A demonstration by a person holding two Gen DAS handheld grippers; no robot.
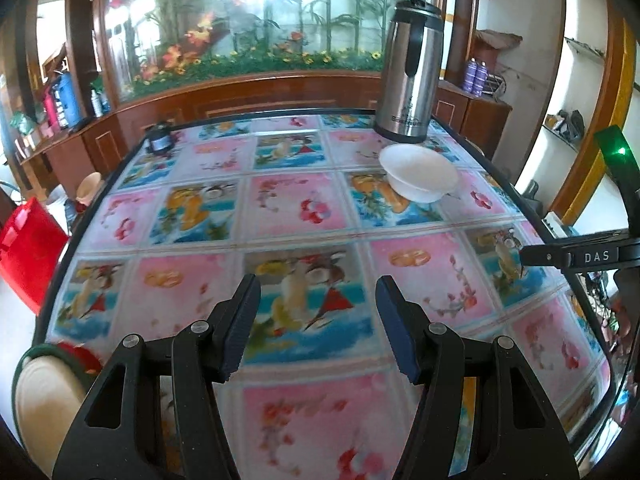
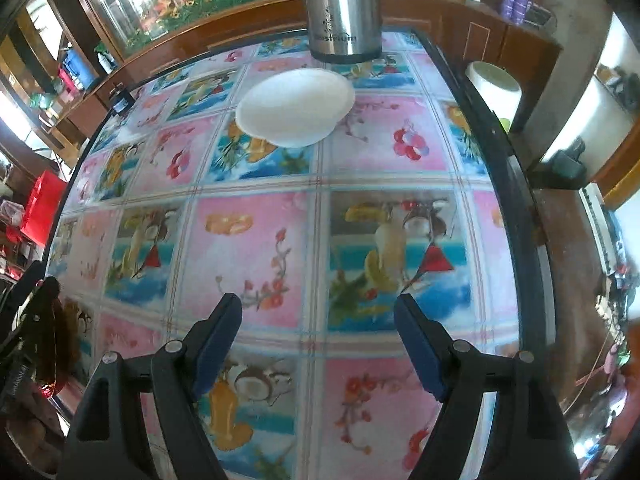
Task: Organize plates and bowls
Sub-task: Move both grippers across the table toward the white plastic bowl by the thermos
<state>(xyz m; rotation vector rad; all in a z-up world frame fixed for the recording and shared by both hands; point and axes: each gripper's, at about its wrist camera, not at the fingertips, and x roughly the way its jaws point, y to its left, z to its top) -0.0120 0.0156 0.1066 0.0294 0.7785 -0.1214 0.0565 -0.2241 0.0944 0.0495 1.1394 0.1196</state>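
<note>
The left hand-held gripper (image 1: pixel 318 322) hangs over the near part of the worktop (image 1: pixel 280 216) with its two dark fingers apart and nothing between them. The right hand-held gripper (image 2: pixel 318 338) is also spread wide and empty above the patterned cloth. In the left wrist view its black body reaches in from the right edge, with a green light showing above it.

Ahead of both, a white bowl (image 2: pixel 294 108) sits upright on the far right part of the worktop, well apart from either set of fingers. Just behind it stands a tall steel jug (image 1: pixel 408 72) with a black lid and handle, close to the bowl's far rim. At the lower left of the left wrist view a cream plate with a green rim (image 1: pixel 48 404) lies partly hidden behind the gripper's frame. A small dark jar (image 1: pixel 159 140) stands at the far left corner.

The worktop is covered in a glossy cloth of pink and blue fruit-and-flower squares, edged in black. Beyond it runs a wooden cabinet carrying a large glass tank (image 1: pixel 248 12) of artificial plants and flowers. A red bag (image 1: pixel 28 248) sits off the left edge.
</note>
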